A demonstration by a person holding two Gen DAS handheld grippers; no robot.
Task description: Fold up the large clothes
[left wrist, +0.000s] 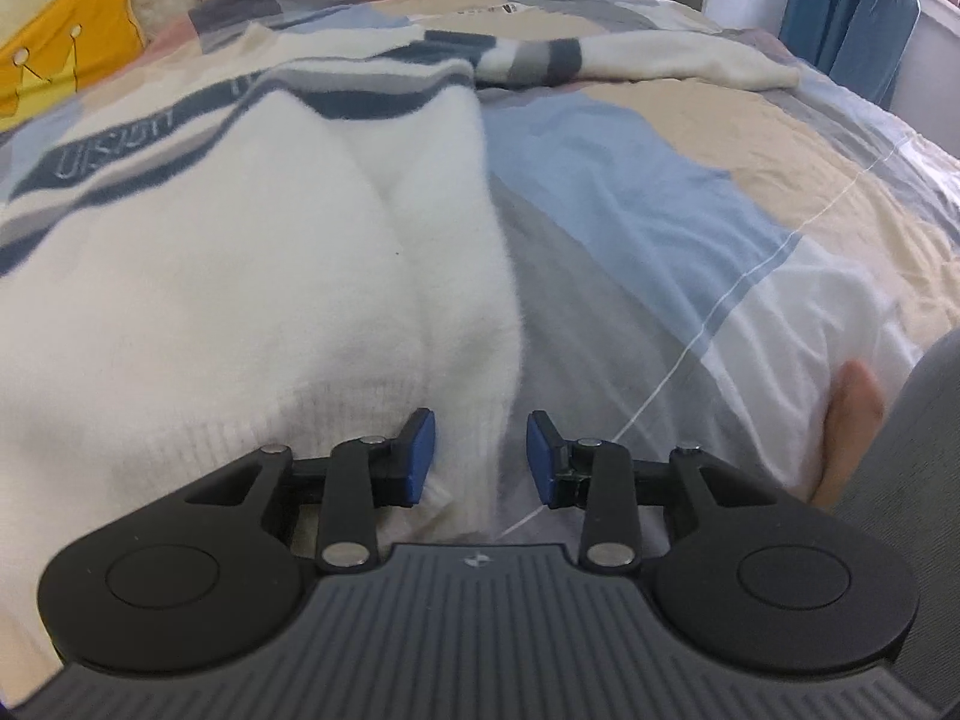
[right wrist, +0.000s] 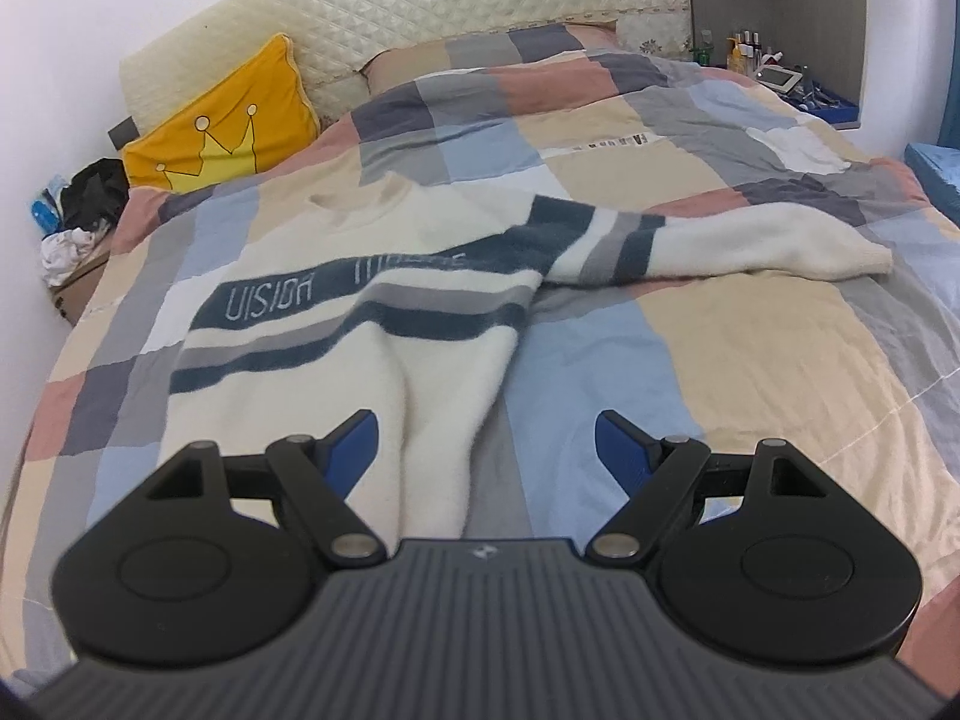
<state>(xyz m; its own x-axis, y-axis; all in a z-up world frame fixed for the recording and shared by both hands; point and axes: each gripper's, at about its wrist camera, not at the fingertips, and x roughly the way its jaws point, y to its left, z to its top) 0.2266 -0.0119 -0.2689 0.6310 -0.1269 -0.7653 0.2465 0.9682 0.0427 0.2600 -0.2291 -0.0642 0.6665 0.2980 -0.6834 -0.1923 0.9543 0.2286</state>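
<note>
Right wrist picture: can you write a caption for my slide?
Open right gripper hovers over a cream sweater with blue stripes, spread on a patchwork quilt.

We hold our left gripper (left wrist: 480, 459) tilted downward, its blue-padded fingers (left wrist: 420, 459) partly apart with nothing pinched between them. Our right gripper (right wrist: 486, 459) also points downward, its fingers (right wrist: 621, 450) spread wide and empty. A bare fingertip (left wrist: 852, 432) shows at the left view's right edge.

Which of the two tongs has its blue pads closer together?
The left tongs: their pads stand in a narrow gap at the white sweater's hem corner, not yet pressing it. The right tongs are spread wide above the bed.
</note>
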